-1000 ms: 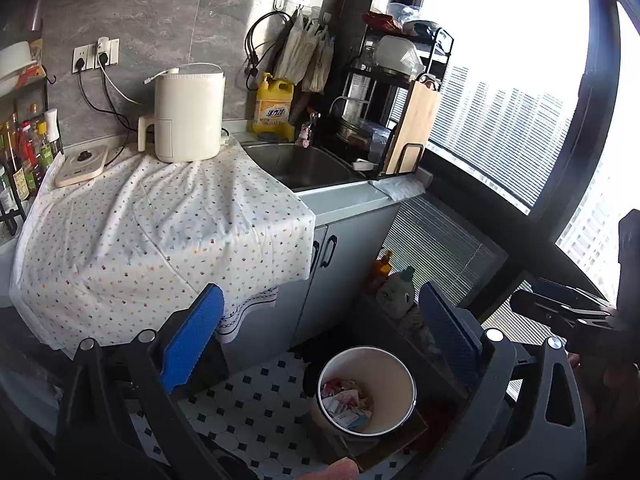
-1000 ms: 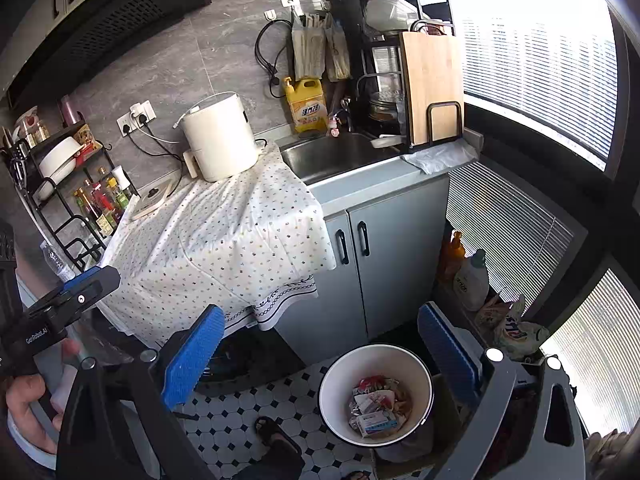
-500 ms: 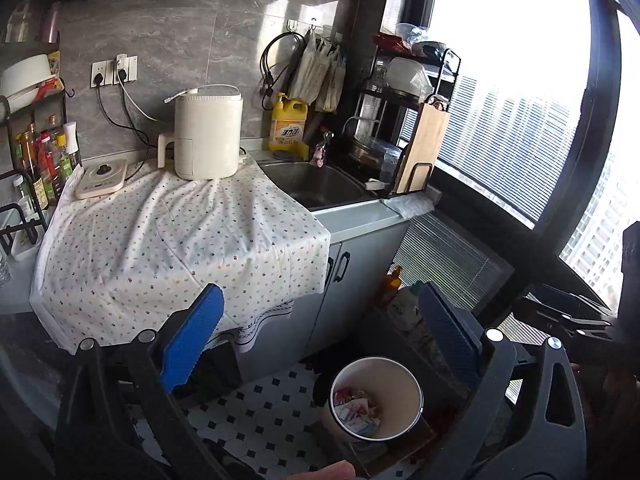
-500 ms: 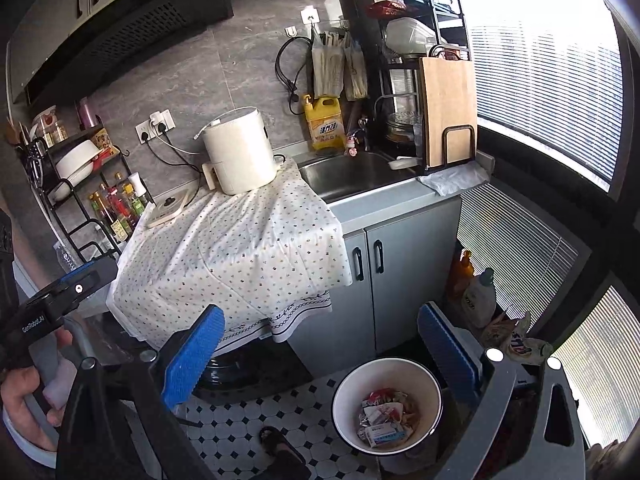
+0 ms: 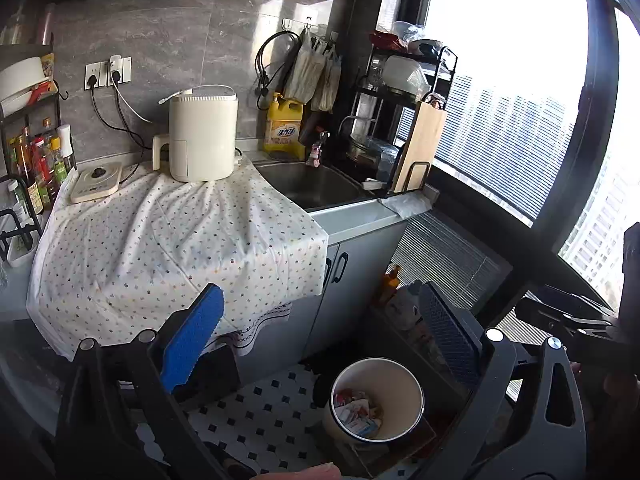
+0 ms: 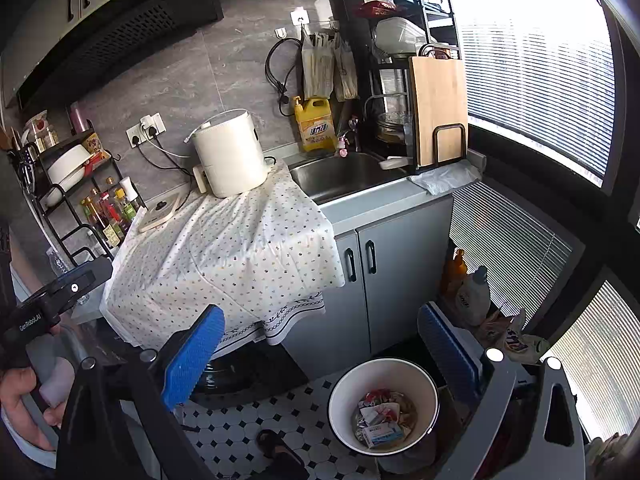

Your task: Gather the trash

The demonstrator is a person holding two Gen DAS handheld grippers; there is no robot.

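A white trash bin [image 5: 412, 380] stands on the tiled floor below the sink cabinet, with crumpled wrappers and paper [image 5: 356, 412] inside. It also shows in the right wrist view [image 6: 340, 392], with the trash [image 6: 380, 418] in it. My left gripper [image 5: 320, 336] is open and empty, held above the floor in front of the counter. My right gripper [image 6: 320, 344] is open and empty, held above the bin. Each gripper's body shows at the edge of the other's view.
A dotted cloth [image 6: 224, 252] covers the counter, with a white appliance [image 6: 228, 156] on it. A sink [image 6: 340, 172], yellow detergent jug [image 6: 314, 124] and cutting board [image 6: 438, 104] stand to the right. Bottles [image 6: 474, 292] sit by the window. A spice rack [image 6: 92, 200] is on the left.
Both grippers have risen and pulled back from the bin, so the bin sits lower and smaller in both views. Both stay open and empty.
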